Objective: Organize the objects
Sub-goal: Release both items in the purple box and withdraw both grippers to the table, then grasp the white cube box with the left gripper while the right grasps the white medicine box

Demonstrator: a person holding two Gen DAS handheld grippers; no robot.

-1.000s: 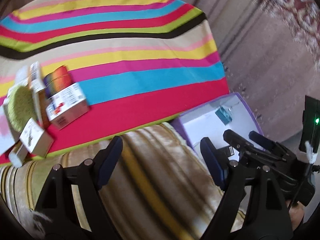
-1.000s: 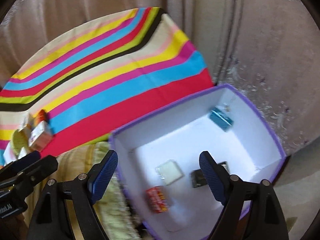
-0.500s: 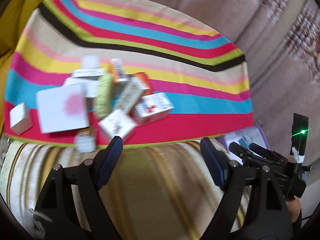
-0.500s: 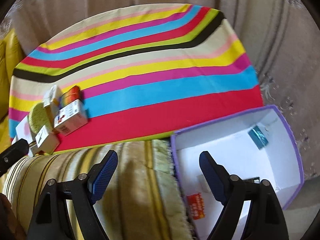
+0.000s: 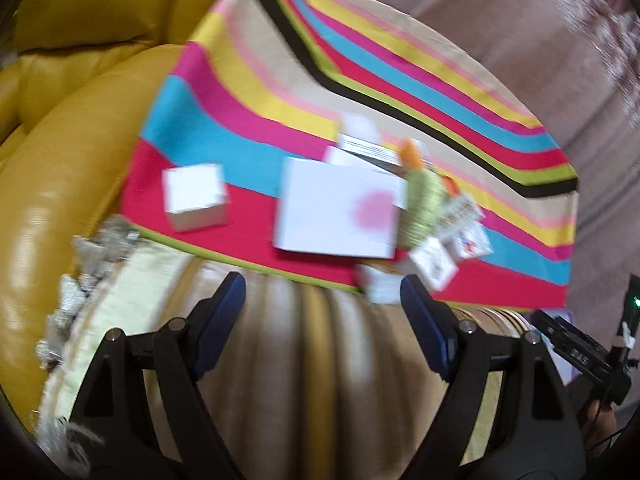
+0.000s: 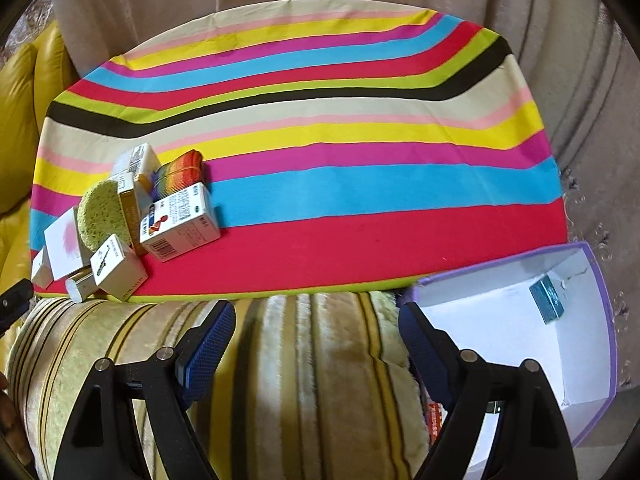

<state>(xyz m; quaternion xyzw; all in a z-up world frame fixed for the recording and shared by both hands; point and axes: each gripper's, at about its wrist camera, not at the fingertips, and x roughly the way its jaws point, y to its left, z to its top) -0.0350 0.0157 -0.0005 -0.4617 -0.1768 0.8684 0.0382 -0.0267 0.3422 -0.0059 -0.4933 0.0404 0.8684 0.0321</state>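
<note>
In your left wrist view, blurred by motion, your left gripper (image 5: pixel 322 308) hangs with its fingers spread wide and nothing between them, over a plush striped blanket (image 5: pixel 304 360) that lies just before the near edge of the striped cloth (image 5: pixel 400 80). On that cloth, close to the near edge, a flat white box with a pink blotch (image 5: pixel 338 214) lies at the middle of the heap of small items; a small white cube box (image 5: pixel 196 198) sits apart from it toward the yellow sofa (image 5: pixel 60 160), while a green sponge (image 5: pixel 424 208) leans against its other side, with several small printed cartons just beyond. Your right gripper's body (image 5: pixel 576 354) shows at the lower right edge. In your right wrist view, your right gripper (image 6: pixel 316 334) is likewise spread open and empty above the same blanket (image 6: pixel 312 380). The heap sits on the striped cloth (image 6: pixel 340 140) at its sofa-side near corner: the green sponge (image 6: pixel 100 212) stands on edge, a barcode carton (image 6: pixel 180 224) lies just beside it, a rainbow-coloured packet (image 6: pixel 178 174) rests behind that carton, and a small white box (image 6: pixel 116 268) lies at the cloth's edge. At the opposite near corner of the cloth, touching its edge, stands the purple-rimmed white box (image 6: pixel 600 320), with a teal packet (image 6: pixel 547 304) inside against its far wall and a red-printed item (image 6: pixel 434 420) partly hidden behind your right finger.
</note>
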